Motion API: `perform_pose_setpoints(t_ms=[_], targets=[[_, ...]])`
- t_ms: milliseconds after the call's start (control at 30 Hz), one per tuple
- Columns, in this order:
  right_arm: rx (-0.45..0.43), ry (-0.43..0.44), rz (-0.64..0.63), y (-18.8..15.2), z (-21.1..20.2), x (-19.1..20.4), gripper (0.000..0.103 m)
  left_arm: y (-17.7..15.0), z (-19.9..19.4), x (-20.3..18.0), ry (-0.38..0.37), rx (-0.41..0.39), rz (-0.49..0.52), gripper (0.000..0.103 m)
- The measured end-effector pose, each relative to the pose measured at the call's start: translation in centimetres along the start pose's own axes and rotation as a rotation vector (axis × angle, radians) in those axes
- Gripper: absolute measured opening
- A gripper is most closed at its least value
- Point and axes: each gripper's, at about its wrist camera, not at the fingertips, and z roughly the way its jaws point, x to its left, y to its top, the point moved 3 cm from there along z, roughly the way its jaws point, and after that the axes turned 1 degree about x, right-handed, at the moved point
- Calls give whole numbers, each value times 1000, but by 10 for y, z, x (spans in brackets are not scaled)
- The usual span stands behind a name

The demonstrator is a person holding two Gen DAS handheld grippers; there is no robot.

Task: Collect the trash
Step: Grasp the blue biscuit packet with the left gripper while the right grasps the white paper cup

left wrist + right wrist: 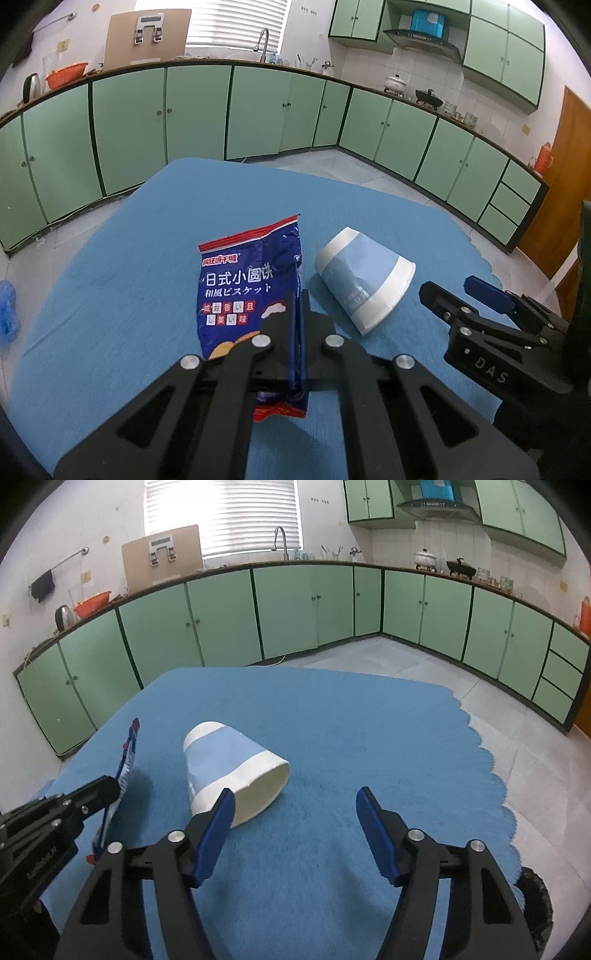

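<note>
Blue wrapper (246, 291) — left gripper (297, 295) angled downward

Left gripper (297, 295) angled downward, fingers (292, 332) pinched flat together, right gripper (295, 805) beside it, fingers (218, 830) parted.

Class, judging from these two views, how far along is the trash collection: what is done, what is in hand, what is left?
Done: nothing visibly binned; no bin shows. In hand: the left claw is shut on the snack bag, lifted upright off the cloth. Left: the paper cup lies on its side, with the right claw open beside it, not gripping it.
</note>
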Motion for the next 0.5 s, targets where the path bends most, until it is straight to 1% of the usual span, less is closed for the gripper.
perform_pose_setpoints(t_ms=[200,267,333,500], targets=[[3,49,-1,1,-2,8,61,3,10,0,4,9,11,0],[11,62,-2,0,-1,12,58,2,11,-1,1,13,14,0],[22,69,-7,-1,3,15,53,1,13,-1,-1,19,15,0],[43,83,-3,-3,10,20,51,0,18,0,-6,32,23,0]])
